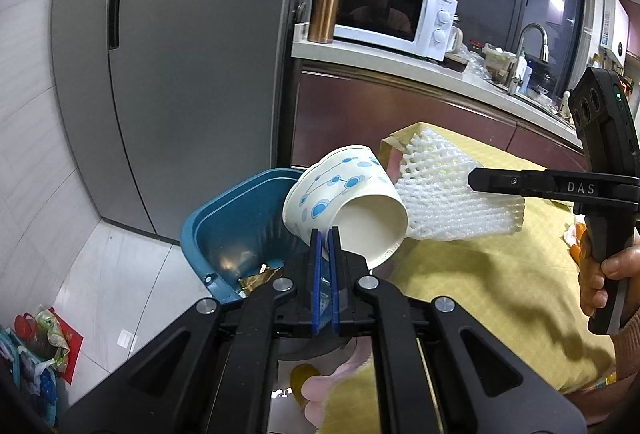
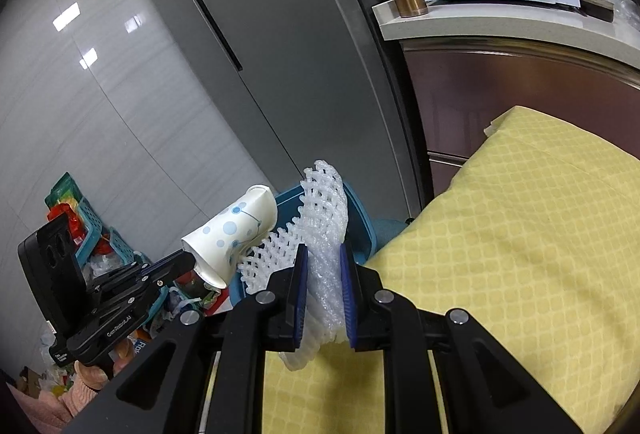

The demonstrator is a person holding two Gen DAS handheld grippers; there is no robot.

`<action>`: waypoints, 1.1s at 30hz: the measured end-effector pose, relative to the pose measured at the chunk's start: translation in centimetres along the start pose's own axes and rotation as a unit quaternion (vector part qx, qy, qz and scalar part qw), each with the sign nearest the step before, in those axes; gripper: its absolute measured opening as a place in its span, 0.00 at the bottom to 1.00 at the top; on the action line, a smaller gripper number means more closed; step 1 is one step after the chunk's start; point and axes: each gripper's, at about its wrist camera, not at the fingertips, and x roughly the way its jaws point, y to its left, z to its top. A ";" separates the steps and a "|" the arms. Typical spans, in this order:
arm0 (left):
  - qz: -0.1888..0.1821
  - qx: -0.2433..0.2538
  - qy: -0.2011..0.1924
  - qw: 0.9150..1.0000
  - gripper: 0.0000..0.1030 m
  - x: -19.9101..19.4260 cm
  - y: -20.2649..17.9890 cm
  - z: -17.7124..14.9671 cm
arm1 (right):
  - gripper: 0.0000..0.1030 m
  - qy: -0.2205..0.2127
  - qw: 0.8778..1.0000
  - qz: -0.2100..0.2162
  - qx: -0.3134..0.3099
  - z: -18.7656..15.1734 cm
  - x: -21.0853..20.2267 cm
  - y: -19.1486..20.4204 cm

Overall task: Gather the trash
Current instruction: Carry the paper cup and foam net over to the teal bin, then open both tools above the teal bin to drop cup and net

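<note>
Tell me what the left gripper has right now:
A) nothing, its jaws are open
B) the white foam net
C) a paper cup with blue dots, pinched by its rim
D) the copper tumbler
C: the left gripper is shut on the rim of the paper cup, which hangs tilted over the blue bin, while the right gripper clamps the foam net.

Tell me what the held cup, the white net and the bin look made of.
Cup: likely paper, matte with printed blue dots, rolled rim. White net: soft foam mesh, its open lattice squashed between the fingers. Bin: blue moulded plastic, slightly glossy with ribbed inner walls.
</note>
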 end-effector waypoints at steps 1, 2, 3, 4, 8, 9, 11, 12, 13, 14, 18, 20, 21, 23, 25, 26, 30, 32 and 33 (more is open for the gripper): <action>0.002 -0.002 0.002 1.000 0.04 0.2 0.2 -0.1 | 0.14 0.001 1.000 -0.001 0.000 0.1 0.2 0.0; 0.003 -0.004 0.003 1.000 0.04 0.3 0.4 -0.1 | 0.14 0.003 1.000 -0.003 0.001 0.2 0.4 0.0; 0.005 -0.006 0.004 1.000 0.04 0.4 0.6 -0.2 | 0.14 0.004 1.000 -0.004 0.001 0.3 0.7 0.1; 0.006 -0.007 0.005 1.000 0.04 0.5 0.8 -0.3 | 0.14 0.006 1.000 -0.005 0.000 0.3 0.9 0.2; 0.013 -0.013 0.013 1.000 0.04 1.2 1.2 -0.6 | 0.14 0.011 1.000 -0.011 -0.003 0.4 1.8 0.8; 0.014 -0.015 0.014 1.000 0.04 1.3 1.4 -0.7 | 0.14 0.013 1.000 -0.012 -0.004 0.5 2.0 0.9; 0.017 -0.016 0.019 1.000 0.04 1.7 1.6 -0.9 | 0.14 0.016 1.000 -0.013 -0.006 0.7 2.5 1.3; 0.020 -0.016 0.021 0.999 0.04 1.9 1.7 -0.9 | 0.14 0.017 1.000 -0.014 -0.007 0.8 2.7 1.4; 0.022 -0.017 0.023 0.999 0.04 2.2 1.9 -1.0 | 0.14 0.018 1.000 -0.015 -0.009 0.9 3.0 1.5; 0.024 -0.018 0.025 0.999 0.04 2.4 2.0 -1.0 | 0.14 0.021 1.000 -0.017 -0.011 0.9 3.3 1.7; 0.031 -0.025 0.033 0.999 0.04 3.3 2.5 -1.1 | 0.14 0.031 0.999 -0.023 -0.017 1.1 4.4 2.2; 0.036 -0.027 0.038 0.998 0.04 3.8 2.7 -1.2 | 0.14 0.037 0.999 -0.025 -0.019 1.2 5.0 2.4; 0.036 -0.027 0.040 0.998 0.04 4.0 2.8 -1.2 | 0.14 0.041 0.999 -0.028 -0.021 1.2 5.3 2.5; 0.039 -0.028 0.046 0.998 0.04 4.6 3.0 -1.3 | 0.14 0.047 0.998 -0.032 -0.022 1.3 5.9 2.7; 0.041 -0.028 0.051 0.997 0.04 5.2 3.1 -1.4 | 0.14 0.054 0.998 -0.036 -0.023 1.4 6.6 2.9; 0.043 -0.028 0.053 0.997 0.04 5.4 3.2 -1.4 | 0.14 0.058 0.997 -0.038 -0.024 1.5 7.0 3.0; 0.046 -0.033 0.064 0.996 0.04 6.5 3.5 -1.6 | 0.15 0.072 0.996 -0.045 -0.025 1.7 8.3 3.3; 0.048 -0.036 0.069 0.996 0.04 7.2 3.7 -1.6 | 0.15 0.078 0.996 -0.046 -0.028 1.8 9.0 3.5; 0.048 -0.038 0.072 0.996 0.04 7.4 3.8 -1.7 | 0.15 0.080 0.995 -0.047 -0.029 1.8 9.3 3.6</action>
